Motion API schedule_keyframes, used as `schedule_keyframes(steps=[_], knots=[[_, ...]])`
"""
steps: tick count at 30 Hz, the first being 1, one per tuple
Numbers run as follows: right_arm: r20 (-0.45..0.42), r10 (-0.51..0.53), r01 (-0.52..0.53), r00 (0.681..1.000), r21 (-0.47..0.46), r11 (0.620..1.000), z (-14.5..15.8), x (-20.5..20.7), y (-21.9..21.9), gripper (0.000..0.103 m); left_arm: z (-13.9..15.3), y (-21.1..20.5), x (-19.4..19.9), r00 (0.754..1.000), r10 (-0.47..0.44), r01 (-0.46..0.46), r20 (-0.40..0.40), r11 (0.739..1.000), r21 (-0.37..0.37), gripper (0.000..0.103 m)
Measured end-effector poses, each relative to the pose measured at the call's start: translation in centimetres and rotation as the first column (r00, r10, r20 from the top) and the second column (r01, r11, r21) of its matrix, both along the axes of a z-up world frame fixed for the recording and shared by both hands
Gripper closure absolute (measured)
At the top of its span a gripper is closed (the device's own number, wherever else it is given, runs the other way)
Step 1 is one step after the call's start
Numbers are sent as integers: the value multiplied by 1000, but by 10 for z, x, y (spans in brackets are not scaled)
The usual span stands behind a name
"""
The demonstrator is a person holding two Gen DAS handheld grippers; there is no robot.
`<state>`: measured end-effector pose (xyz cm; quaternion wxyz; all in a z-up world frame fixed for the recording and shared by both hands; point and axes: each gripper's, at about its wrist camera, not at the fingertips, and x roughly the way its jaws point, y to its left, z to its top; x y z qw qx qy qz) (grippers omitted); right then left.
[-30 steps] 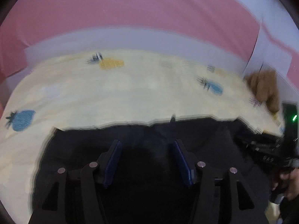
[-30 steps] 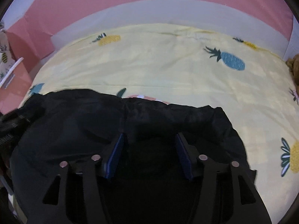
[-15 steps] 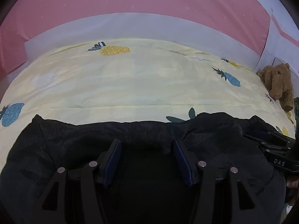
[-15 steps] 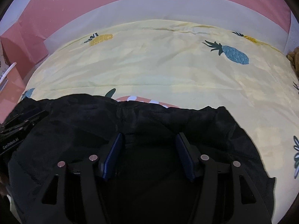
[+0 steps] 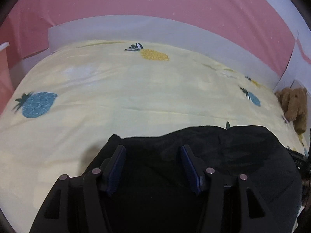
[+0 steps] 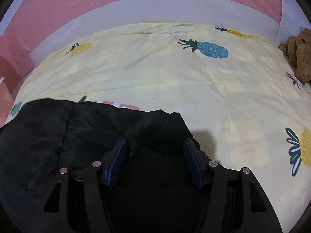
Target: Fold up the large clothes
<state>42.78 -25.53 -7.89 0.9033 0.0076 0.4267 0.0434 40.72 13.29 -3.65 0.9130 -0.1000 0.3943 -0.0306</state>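
So the biggest thing here is the bed (image 5: 136, 97), covered in a pale yellow sheet (image 6: 155, 77) with blue and yellow pineapples printed all over it. Behind it there's a pink wall (image 5: 155, 0) with a pale grey headboard (image 5: 175, 29) running along the far edge of the bed.

Next up is the black garment (image 5: 243, 151), lying on the near part of the bed right under both cameras. In the left wrist view it fills the lower right and its left corner pokes out just past the left finger. In the right wrist view the same black garment (image 6: 58, 136) spreads off to the left, and its right corner ends in a little rumpled flap between the fingers. A bit of pink and white print peeks out from under its far edge.

The left hand-held gripper (image 5: 152, 167) has its blue-padded fingers spread apart over the cloth, not pinching anything. Same deal with the right hand-held gripper (image 6: 154, 163): fingers apart, the bunched fabric corner sits between them, can't tell if the pads touch it.

Smallest: a brown teddy bear (image 5: 293, 106) sits at the right edge of the bed by the wall, well away from the garment.
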Motion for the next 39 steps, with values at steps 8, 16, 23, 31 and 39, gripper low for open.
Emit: schedule_keyframes(steps=[8, 16, 23, 31, 39], knots=[[0, -25, 25, 1000, -11, 1000, -12, 7, 1, 43, -19, -4, 13, 1000, -8, 8, 8, 1000, -13, 44], [86, -8, 12, 996, -41, 999, 51, -24, 12, 43, 25, -4, -3, 1000, -19, 19, 20, 1000, 8, 45], [35, 174, -172, 984, -50, 984, 47, -17, 100, 43, 63, -55, -13, 980, -181, 182, 76, 983, 3, 45], [-64, 139, -141, 988, -32, 989, 2, 20, 100, 41, 0, -101, 30, 973, -221, 226, -63, 971, 78, 45], [52, 105, -106, 993, 13, 994, 51, -21, 49, 41, 42, -71, 2, 974, -225, 226, -17, 969, 102, 46]])
